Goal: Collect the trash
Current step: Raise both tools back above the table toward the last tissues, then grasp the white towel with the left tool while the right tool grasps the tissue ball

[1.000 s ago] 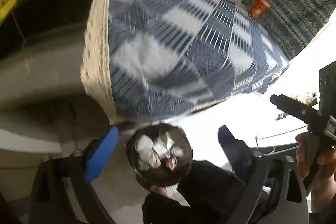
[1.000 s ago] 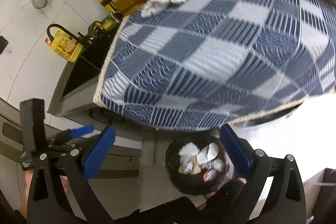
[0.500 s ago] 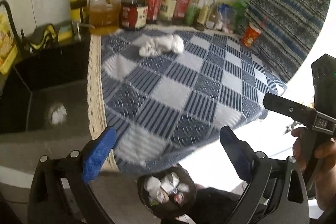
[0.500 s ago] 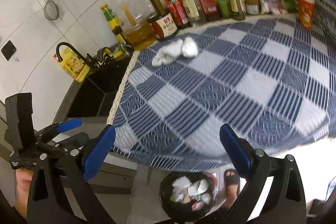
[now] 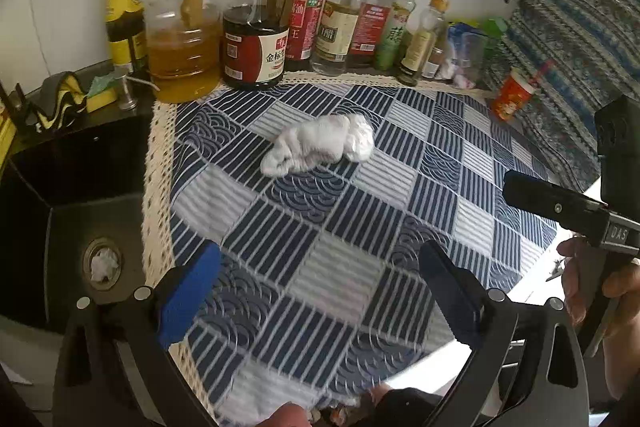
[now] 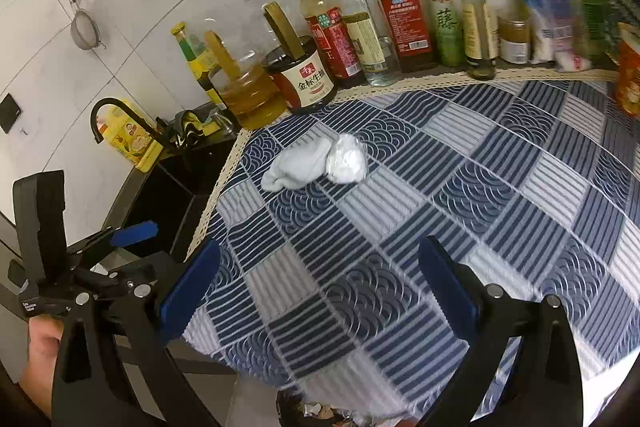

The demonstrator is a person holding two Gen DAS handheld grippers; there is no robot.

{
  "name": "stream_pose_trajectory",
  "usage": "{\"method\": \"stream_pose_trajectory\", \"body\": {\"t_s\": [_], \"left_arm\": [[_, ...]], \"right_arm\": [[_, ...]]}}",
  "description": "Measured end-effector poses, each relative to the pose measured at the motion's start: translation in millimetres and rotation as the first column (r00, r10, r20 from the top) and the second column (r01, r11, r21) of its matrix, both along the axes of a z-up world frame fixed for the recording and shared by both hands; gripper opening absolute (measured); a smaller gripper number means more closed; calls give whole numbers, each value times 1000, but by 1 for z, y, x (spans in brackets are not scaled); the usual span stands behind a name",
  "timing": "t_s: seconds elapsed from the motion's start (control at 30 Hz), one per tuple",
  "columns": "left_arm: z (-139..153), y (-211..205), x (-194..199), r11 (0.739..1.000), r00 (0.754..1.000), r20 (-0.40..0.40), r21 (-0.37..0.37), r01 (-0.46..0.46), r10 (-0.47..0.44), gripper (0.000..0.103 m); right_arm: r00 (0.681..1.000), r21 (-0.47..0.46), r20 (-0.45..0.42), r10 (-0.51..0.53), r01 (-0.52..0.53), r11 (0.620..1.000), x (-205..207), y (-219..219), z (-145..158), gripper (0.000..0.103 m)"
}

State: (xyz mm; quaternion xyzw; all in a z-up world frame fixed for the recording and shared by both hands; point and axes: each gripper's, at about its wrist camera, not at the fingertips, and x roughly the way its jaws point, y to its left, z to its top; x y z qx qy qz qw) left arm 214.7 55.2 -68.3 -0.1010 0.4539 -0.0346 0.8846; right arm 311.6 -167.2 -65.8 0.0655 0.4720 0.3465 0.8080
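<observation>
I have both tools over the near edge of the checked cloth (image 5: 352, 227), each with nothing in it. My left gripper (image 5: 320, 291) has its jaws spread wide, and my right gripper (image 6: 320, 287) is just as wide open. Ahead of both, well beyond the fingertips and slightly left of centre, lies the crumpled white tissue (image 5: 320, 145) (two wads touching, it seems), short of the row of bottles (image 5: 332, 19) against the wall. I judge it light, soft and easily squashed, so I would pinch across the thick middle where the wads meet.
</observation>
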Motion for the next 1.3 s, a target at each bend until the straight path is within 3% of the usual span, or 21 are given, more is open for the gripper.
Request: {"method": "stream_pose_trajectory", "body": {"t_s": [0.4,0.57,0.73,0.97,1.1,1.3], "left_arm": [[-35,20,84,994,993,-64,-21,-105,103,96],[-48,23,115,996,993,-85,-42,-80,76,96],[-60,28,138,995,989,-121,-48,-92,85,96],[-75,35,156,993,985,-156,-78,-89,76,95],[-81,36,160,990,984,-169,-116,-79,58,95],[-93,29,166,990,980,-198,-142,-25,-3,67]], "right_arm": [[988,30,-102,117,-114,993,81,28,-46,98],[975,56,-132,178,-172,983,111,43,-61,98],[949,144,-215,231,-203,969,134,51,-78,97],[939,127,-219,266,-243,962,150,67,-92,81],[940,75,-214,265,-254,964,153,75,-100,56],[939,74,-202,279,-270,960,151,75,-103,49]]}}
